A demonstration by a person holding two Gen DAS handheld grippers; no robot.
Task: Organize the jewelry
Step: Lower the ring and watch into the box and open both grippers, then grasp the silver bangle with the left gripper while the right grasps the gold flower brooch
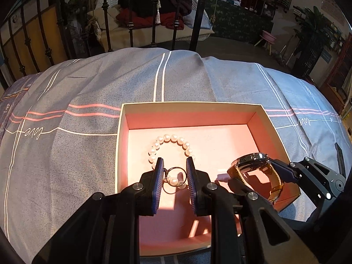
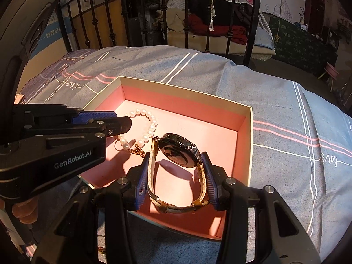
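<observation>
"Two pieces hung over the pink-lined box [image 1: 255,118] at once, then?"

"Yes. Over its floor the left gripper [image 1: 175,176] had closed narrow on a thin metal ring [image 1: 176,177], and the pearl bracelet [image 1: 169,140] trailed from that ring toward the box's far wall. Pearls on a string slip, so the ring was likely the firmer hold."

"And the other one?"

"By the box's right wall the right gripper [image 2: 176,176] held the watch [image 2: 178,151]. Its pads pressed on the two sides of the strap [image 2: 154,176], with the dial standing on edge above the jaws, so the glass stayed clear of the pads. I'd judge both were about to be set down."

"Was there room?"

"Most of the box floor lay bare beyond the bracelet and toward the far wall. Both grippers crowded the near wall, close beside each other, with the watch just beside the bracelet's gold charm [image 2: 137,150]. The right wall stood near the right gripper's outer finger, so I'd have worried about clipping it. Outside the box was only grey striped bedding [image 1: 66,88]."
</observation>
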